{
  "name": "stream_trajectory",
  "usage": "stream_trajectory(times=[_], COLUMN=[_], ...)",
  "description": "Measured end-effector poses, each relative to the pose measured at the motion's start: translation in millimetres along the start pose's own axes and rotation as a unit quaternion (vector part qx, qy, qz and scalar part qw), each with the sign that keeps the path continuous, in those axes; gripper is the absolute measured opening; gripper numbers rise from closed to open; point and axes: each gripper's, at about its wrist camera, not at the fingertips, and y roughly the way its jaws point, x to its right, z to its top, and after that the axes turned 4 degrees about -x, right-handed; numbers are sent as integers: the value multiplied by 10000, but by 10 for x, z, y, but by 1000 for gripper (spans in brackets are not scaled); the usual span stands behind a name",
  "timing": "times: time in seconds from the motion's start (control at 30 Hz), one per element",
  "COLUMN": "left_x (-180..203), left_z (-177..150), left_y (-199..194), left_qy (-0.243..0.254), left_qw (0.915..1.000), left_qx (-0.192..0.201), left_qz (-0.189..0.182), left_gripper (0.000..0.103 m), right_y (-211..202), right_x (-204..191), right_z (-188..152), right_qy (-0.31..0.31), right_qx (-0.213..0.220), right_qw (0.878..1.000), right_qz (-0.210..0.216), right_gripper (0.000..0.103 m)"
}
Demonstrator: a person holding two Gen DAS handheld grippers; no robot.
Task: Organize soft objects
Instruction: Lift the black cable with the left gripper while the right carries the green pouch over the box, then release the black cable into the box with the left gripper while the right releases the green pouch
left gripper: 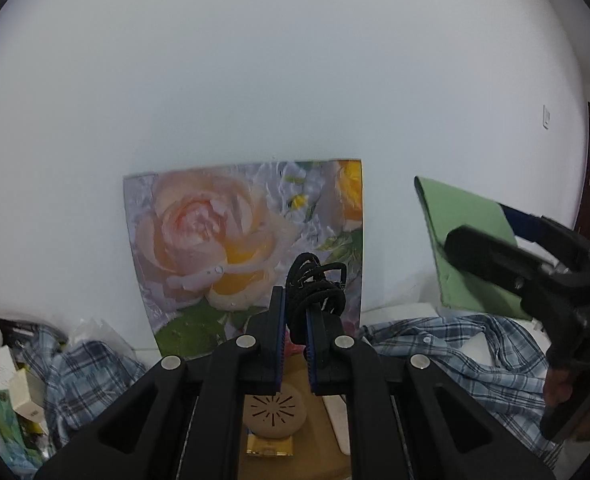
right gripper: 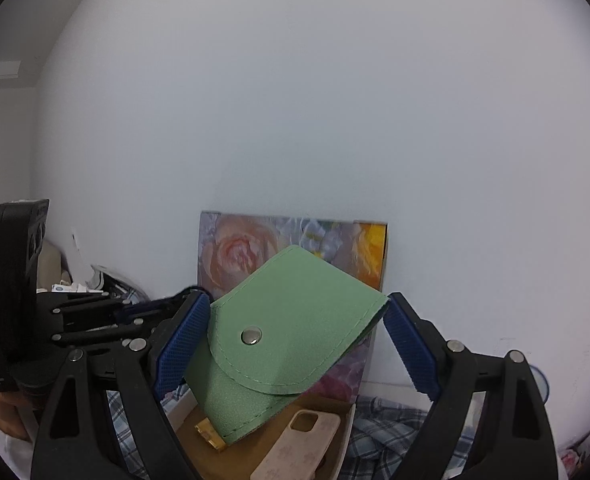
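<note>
Two soft things were up in the air: black hair ties (left gripper: 315, 288) pinched tight in the left gripper (left gripper: 295, 320) at lower centre, and a green pouch (right gripper: 291, 340) clamped in the right gripper's (right gripper: 295, 344) wide jaws, over a box (right gripper: 327, 404) fronting the rose picture (left gripper: 215, 232).

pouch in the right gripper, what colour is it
Light green pouch with a silver snap, clearest in the right wrist view.

A white counter (left gripper: 399, 310) runs along the wall. A plaid shirt (left gripper: 475, 352) sprawls across it, a cardboard box (right gripper: 335, 402) sits in the middle, and a flower picture (left gripper: 231, 240) stands propped behind. Clutter (left gripper: 7, 380) piles at one end.
</note>
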Motion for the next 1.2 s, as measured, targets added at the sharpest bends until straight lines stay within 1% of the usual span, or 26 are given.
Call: stream_trajectory(times=[0.07,0.23,0.47,0.6,0.7,0.9,1.07,1.2], left_x=[-26,-80,-166,-220,-249,-262,-245,-209], left_z=[-29,-98,-198,-301,-389,-539,-657,-750], left_y=[86,270,531,736,877,1099,1291,1445], left_qy=[-17,-47,-162,-341,-469,-595,-632,-680], left_qw=[9999,9994,9975,9947,9918,9869,9815,9764], left_qx=[-108,-345,-676,-966,-1161,-1441,-1738,-1969], left_qz=[-47,35,103,-131,-262,-410,-507,-575], left_gripper=[8,8,8,8,8,8,8,9], right_y=[76,368,635,770,872,1075,1236,1294], right_x=[26,58,65,102,174,268,235,183], right_z=[-54,-205,-352,-436,-495,-629,-755,-787], right_qy=[4,59,19,17,196,372,379,323], right_qx=[-98,-466,-862,-1076,-1231,-1613,-1984,-2077], right_qw=[9999,9989,9962,9940,9917,9859,9791,9773], right_qz=[29,64,114,175,303,248,238,264], right_gripper=[88,88,88,88,88,88,88,88])
